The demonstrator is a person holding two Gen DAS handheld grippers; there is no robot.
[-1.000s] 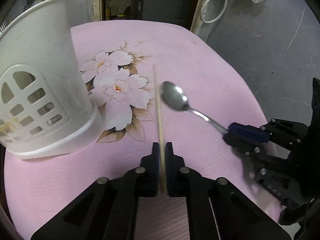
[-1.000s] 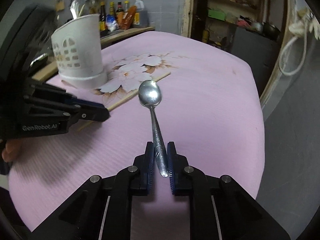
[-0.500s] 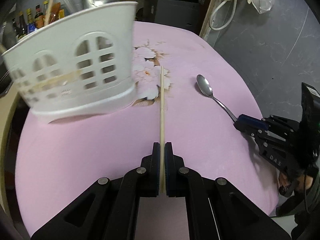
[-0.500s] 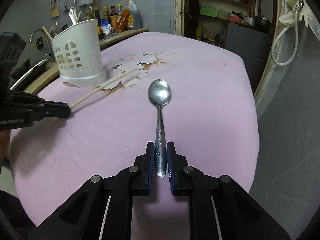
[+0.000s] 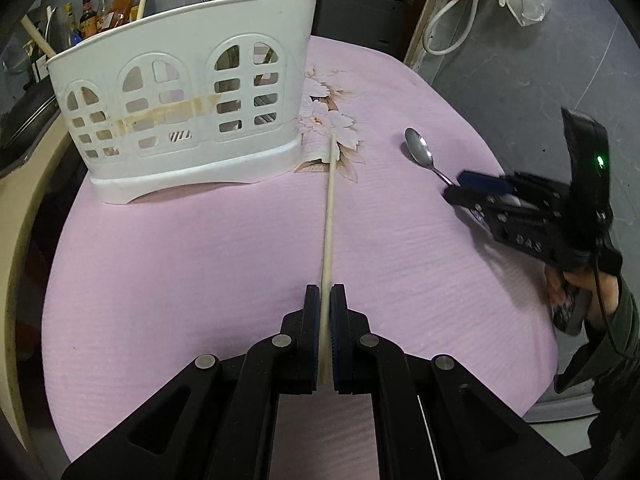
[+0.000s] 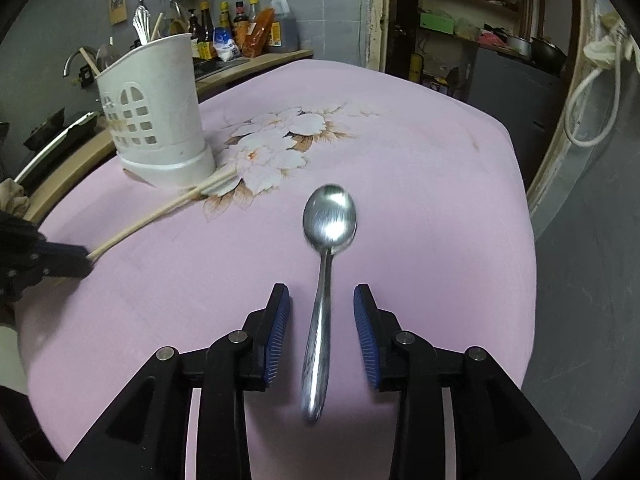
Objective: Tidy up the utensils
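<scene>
My left gripper is shut on the near end of a long wooden chopstick, whose far tip reaches the foot of the white slotted utensil holder. The holder stands upright with ladles and sticks in it. From the right wrist view the same chopstick runs from the left gripper up to the holder. My right gripper is opening. A steel spoon, blurred, lies between its blue pads with a gap on both sides. In the left view, the spoon lies before the right gripper.
The round table wears a pink cloth with a flower print. A counter with sauce bottles sits behind the holder. Right of the table's edge is grey floor. A white cable hangs on the door frame.
The right jaws have parted and let go of the spoon's handle. The left gripper, still holding the chopstick, has drawn back, so the holder now sits farther off and fully in view.
</scene>
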